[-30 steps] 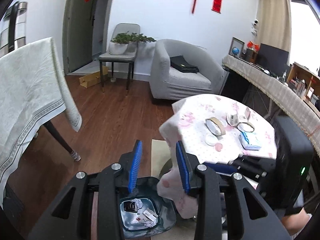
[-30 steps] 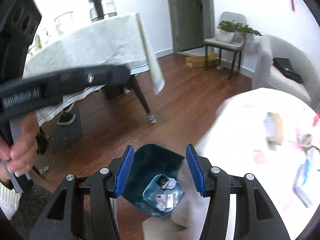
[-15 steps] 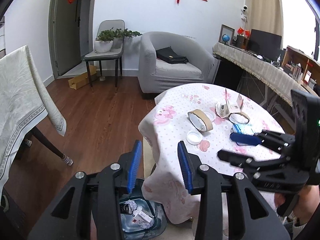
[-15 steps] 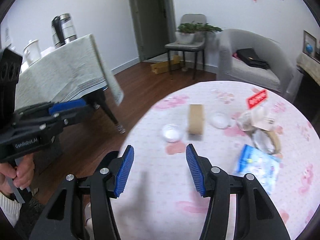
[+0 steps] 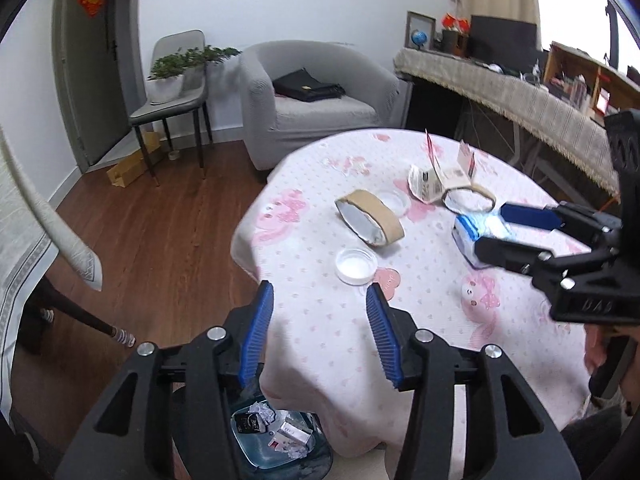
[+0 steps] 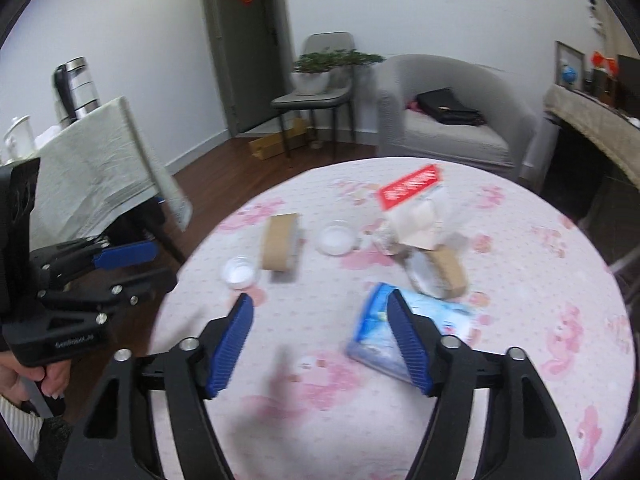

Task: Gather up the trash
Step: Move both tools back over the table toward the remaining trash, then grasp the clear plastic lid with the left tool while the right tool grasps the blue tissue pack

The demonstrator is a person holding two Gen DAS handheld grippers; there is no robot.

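Observation:
Trash lies on the round pink-patterned table [image 5: 328, 328]: a white lid [image 5: 356, 265], a brown tape roll [image 5: 370, 218], a second tape roll [image 5: 469, 202], torn packaging [image 5: 438, 178] and a blue tissue pack [image 6: 404, 330]. My left gripper [image 5: 320, 340] is open and empty at the table's near edge, above a bin [image 5: 280, 440] holding crumpled trash. My right gripper [image 6: 320, 340] is open and empty, low over the table, its right finger [image 6: 408, 344] over the tissue pack. A second clear lid [image 6: 335, 236] lies by the roll.
A second table with a pale cloth [image 6: 96, 176] stands to the left across wooden floor. A grey armchair [image 5: 312, 96], a chair with a plant [image 5: 176, 80] and a long sideboard [image 5: 520, 92] lie beyond the round table.
Both grippers rose from over the bin to the tabletop. The right gripper moved over the table to the tissue pack. The left came closer to the table's edge.

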